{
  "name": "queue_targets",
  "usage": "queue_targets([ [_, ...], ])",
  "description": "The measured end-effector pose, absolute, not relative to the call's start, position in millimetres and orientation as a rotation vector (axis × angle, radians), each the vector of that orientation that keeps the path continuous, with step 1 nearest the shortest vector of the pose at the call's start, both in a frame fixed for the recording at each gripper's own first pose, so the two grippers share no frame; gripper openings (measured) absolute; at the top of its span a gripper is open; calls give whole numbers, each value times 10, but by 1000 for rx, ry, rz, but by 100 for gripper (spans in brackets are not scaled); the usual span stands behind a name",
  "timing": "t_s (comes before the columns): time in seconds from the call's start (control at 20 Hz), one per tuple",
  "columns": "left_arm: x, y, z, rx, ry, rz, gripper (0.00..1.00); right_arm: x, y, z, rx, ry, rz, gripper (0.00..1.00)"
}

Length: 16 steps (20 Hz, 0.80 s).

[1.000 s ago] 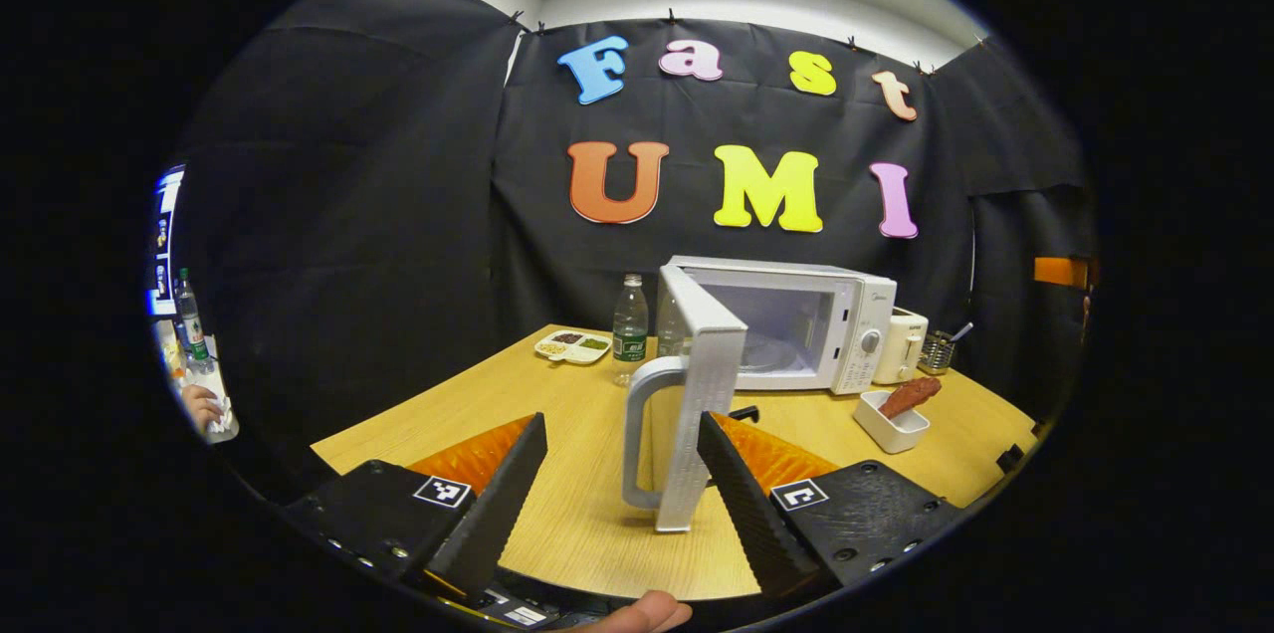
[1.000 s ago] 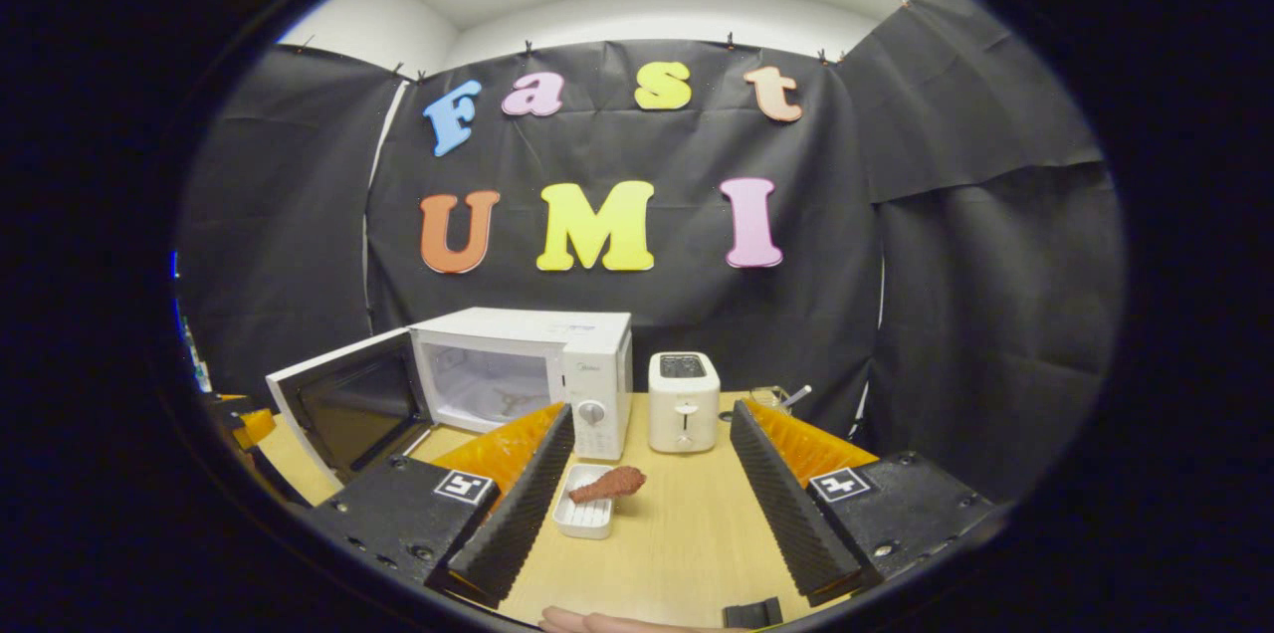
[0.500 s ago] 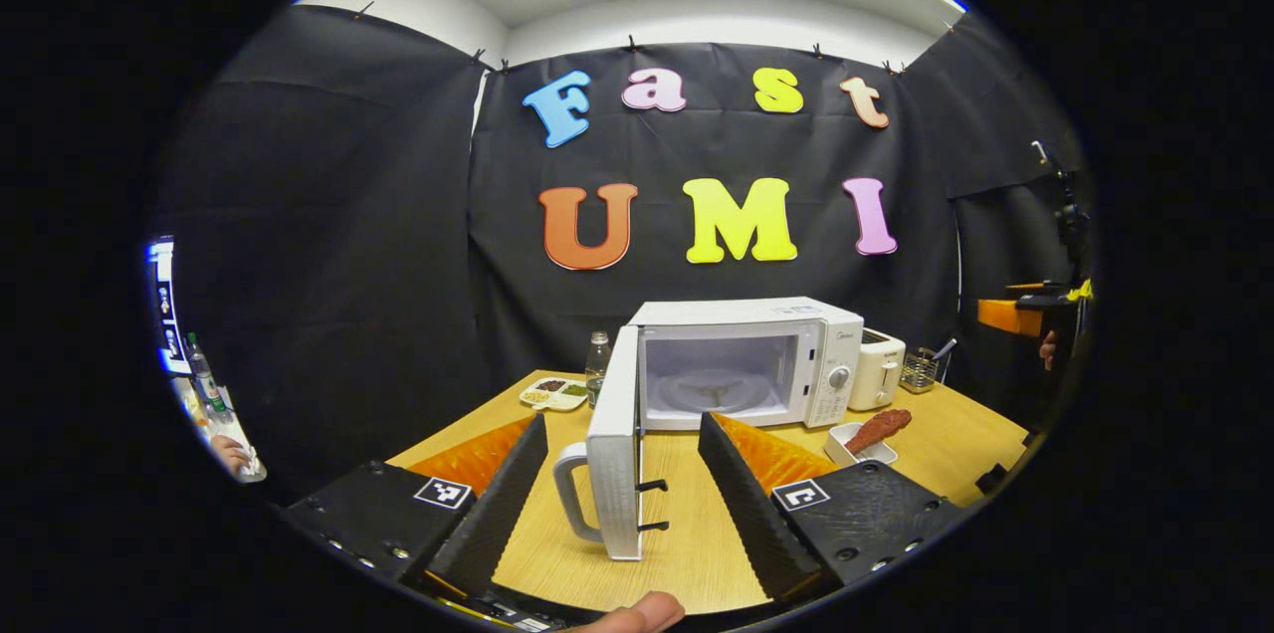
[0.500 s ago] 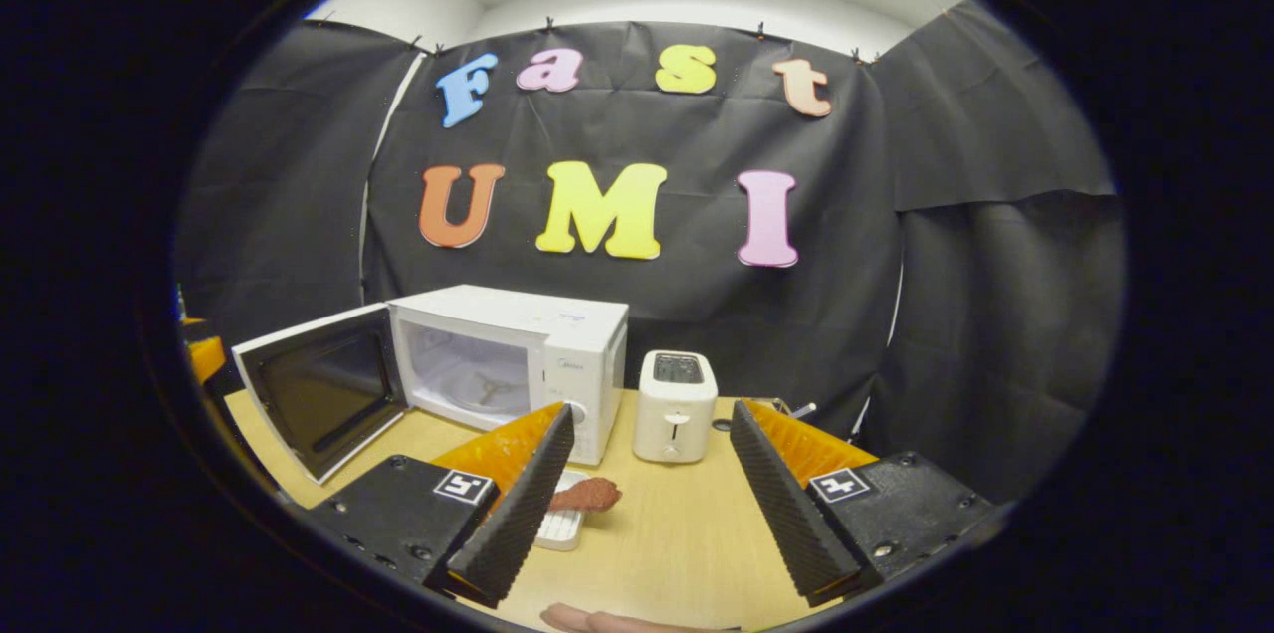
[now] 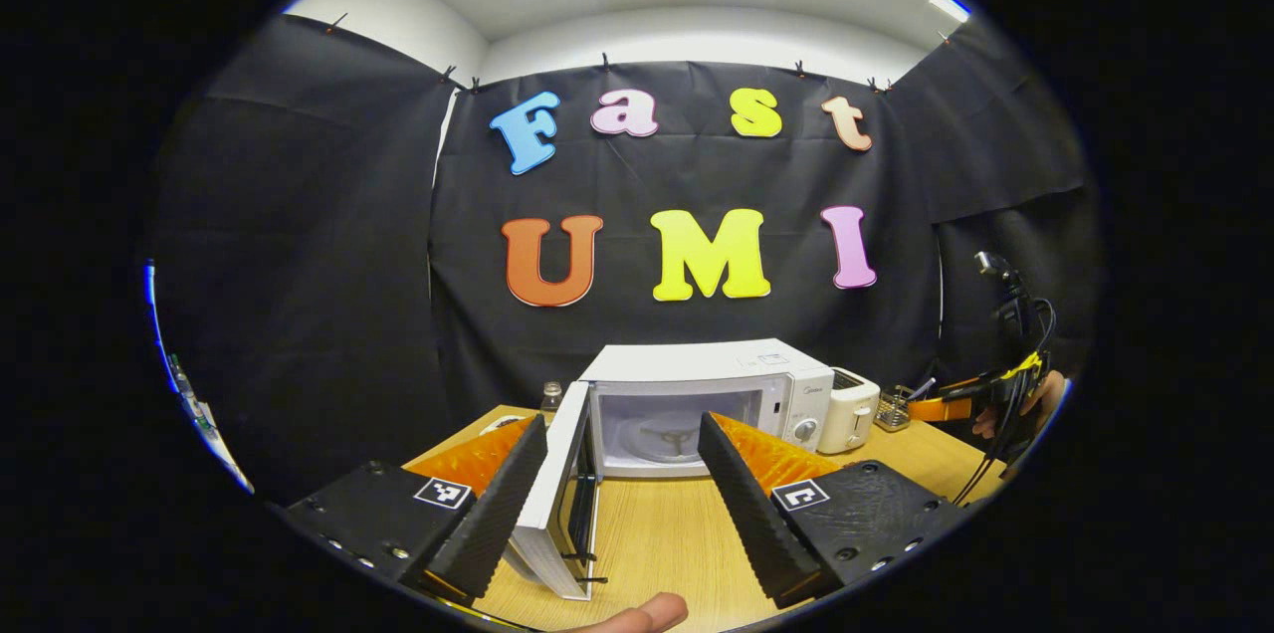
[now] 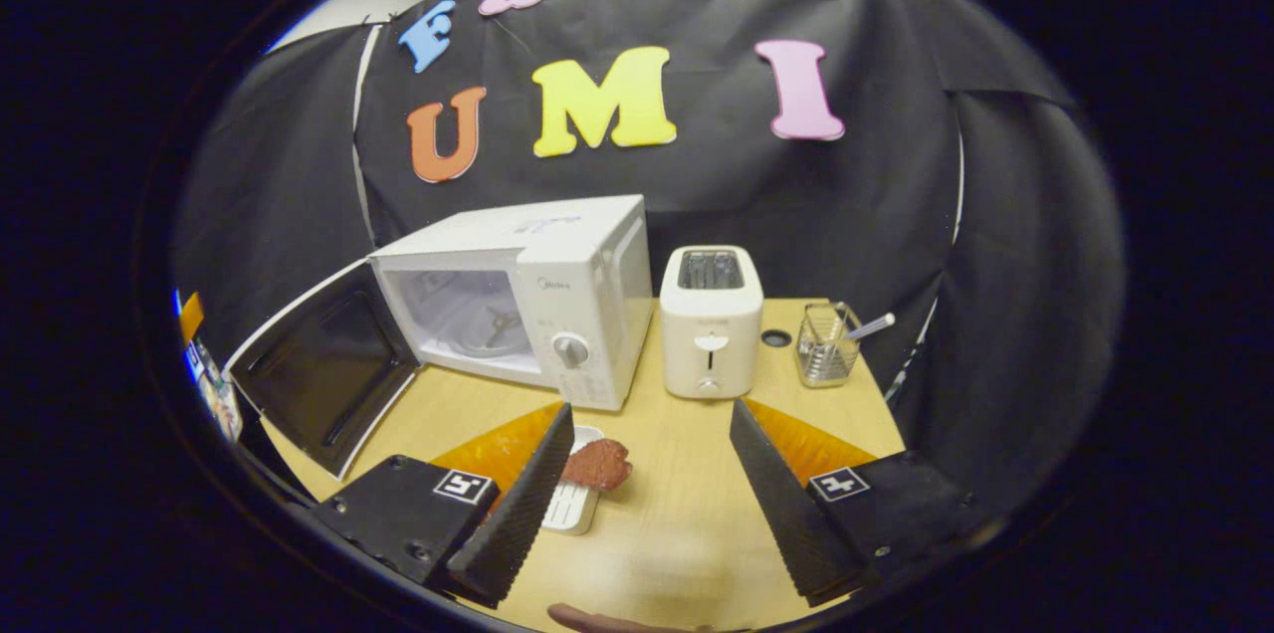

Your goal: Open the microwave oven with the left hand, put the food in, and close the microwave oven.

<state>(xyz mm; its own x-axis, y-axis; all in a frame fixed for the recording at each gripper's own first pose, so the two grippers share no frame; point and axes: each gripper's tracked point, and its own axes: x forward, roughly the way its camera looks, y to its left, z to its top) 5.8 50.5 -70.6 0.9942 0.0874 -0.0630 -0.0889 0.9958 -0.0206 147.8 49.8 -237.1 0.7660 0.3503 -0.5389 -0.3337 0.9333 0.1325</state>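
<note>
With the microwave oven door (image 6: pixel 323 369) wide open and both tools spread empty, the right tool (image 6: pixel 645 499) may tip the chicken drumstick (image 6: pixel 595 464) off its small white tray (image 6: pixel 574 504) if it closes off-centre.

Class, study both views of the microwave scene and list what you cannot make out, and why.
1. White tray, right gripper view: mostly hidden behind the right hand-held gripper's finger; the food overlaps it too.
2. Microwave door's handle, left gripper view: hidden on the door's far side.
3. Bottle, left gripper view: just its top shows above the door.
4. Microwave dial markings: too small.
</note>
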Motion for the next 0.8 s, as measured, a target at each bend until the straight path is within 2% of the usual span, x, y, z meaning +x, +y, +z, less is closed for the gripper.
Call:
queue_targets([
  [0.4, 257, 374, -822, -55, 80, 73, 94, 1559, 800, -3209, 180, 929, 548, 93],
  [0.45, 265, 405, -809, -46, 74, 84, 94, 1563, 818, -3258, 208, 953, 563, 81],
  [0.5, 265, 425, -786, -41, 65, 95, 94, 1561, 856, -3293, 238, 973, 583, 80],
  [0.55, 250, 434, -758, -44, 55, 100, 94, 1541, 890, -3323, 269, 993, 600, 91],
  [0.6, 235, 423, -720, -52, 45, 97, 94, 1548, 911, -3348, 306, 1009, 608, 75],
  [0.65, 229, 408, -698, -62, 38, 91, 94, 1547, 958, -3341, 350, 1017, 626, 85],
  [0.7, 212, 389, -670, -71, 32, 85, 94, 1536, 1007, -3352, 390, 1036, 646, 80],
  [0.75, 196, 372, -653, -77, 26, 79, 94, 1511, 1043, -3366, 433, 1058, 656, 66],
  [0.8, 176, 378, -620, -79, 20, 78, 94, 1488, 1047, -3410, 467, 1095, 648, 68],
])
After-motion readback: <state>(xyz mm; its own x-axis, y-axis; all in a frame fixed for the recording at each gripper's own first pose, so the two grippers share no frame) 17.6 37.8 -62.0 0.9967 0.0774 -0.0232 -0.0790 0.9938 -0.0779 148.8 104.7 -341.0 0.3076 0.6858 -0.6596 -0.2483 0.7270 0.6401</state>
